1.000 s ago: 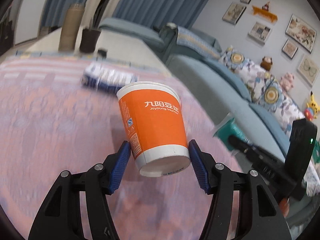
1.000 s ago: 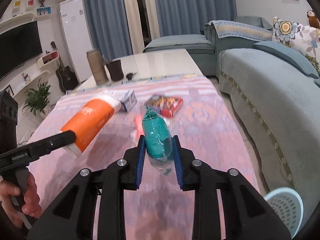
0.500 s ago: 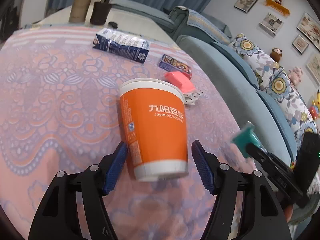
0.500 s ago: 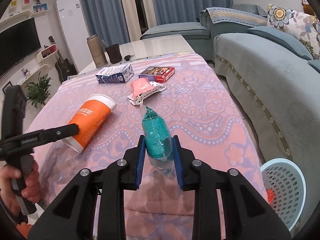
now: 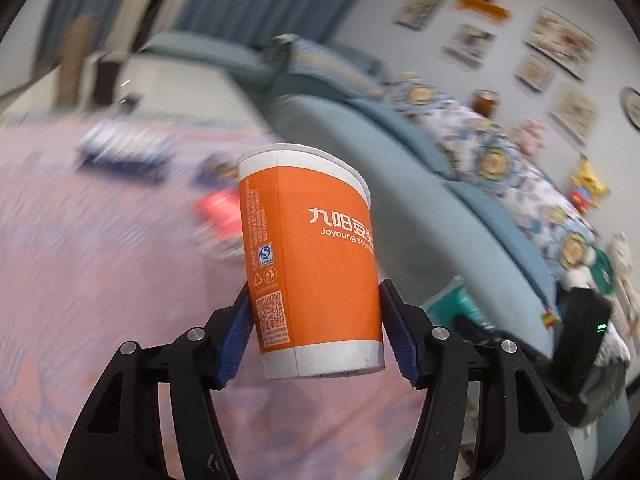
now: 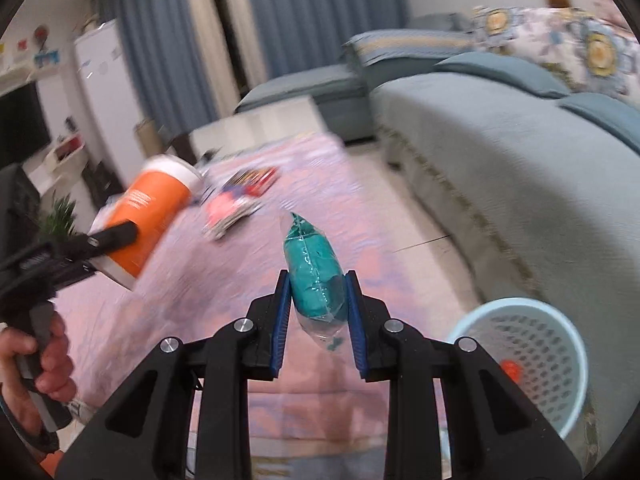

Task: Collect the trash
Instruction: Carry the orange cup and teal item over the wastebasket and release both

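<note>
Lifted off the pink patterned worktop [image 6: 248, 312] where it lay a moment ago, the orange paper cup [image 5: 312, 264] now hangs in the left gripper [image 5: 316, 336], whose blue fingers [image 5: 236, 332] are closing against its lower sides. The right gripper [image 6: 318, 312] has swung toward the pale blue basket [image 6: 576, 344] on the floor beside the sofa [image 6: 500, 152], its fingers set narrow and pinching a clear bag of teal stuff [image 6: 314, 276]. Beyond, blurred, a navy carton [image 5: 120, 148], a pink wrapper [image 6: 228, 208] and a flat box [image 6: 256, 178] lie on the cloth, with blue curtains [image 6: 312, 12] and a white fridge [image 6: 108, 92] behind.
</note>
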`<action>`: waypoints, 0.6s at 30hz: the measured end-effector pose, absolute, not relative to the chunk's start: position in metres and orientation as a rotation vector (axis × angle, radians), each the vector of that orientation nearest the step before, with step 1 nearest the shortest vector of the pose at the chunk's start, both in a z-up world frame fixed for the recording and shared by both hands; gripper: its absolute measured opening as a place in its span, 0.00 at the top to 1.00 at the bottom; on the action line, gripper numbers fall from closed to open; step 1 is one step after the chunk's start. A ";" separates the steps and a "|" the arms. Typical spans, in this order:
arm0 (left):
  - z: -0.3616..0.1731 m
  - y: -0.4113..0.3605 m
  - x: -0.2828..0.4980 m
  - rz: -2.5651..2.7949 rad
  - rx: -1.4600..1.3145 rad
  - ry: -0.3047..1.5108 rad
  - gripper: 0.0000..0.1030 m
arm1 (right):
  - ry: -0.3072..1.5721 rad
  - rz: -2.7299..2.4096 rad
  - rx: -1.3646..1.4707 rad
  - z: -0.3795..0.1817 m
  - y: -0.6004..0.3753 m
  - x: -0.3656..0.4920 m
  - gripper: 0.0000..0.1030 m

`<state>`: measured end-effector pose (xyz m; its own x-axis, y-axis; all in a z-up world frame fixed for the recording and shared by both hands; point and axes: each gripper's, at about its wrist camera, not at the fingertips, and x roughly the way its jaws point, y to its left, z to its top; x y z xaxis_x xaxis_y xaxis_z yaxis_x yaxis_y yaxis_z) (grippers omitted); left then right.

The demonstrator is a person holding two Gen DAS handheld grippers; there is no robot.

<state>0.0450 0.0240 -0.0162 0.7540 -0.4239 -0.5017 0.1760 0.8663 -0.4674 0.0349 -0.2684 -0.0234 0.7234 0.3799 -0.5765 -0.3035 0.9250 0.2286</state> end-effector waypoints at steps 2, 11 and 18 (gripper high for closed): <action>0.008 -0.009 0.052 -0.423 -0.377 0.618 0.43 | 0.632 0.313 0.142 -0.014 -0.296 0.030 0.77; 0.030 -0.147 0.082 -0.658 -0.271 0.644 0.43 | 0.636 0.056 0.299 -0.020 -0.411 0.027 0.77; -0.045 -0.223 0.102 -0.772 -0.217 0.840 0.42 | 0.809 -0.104 0.371 -0.072 -0.458 0.043 0.75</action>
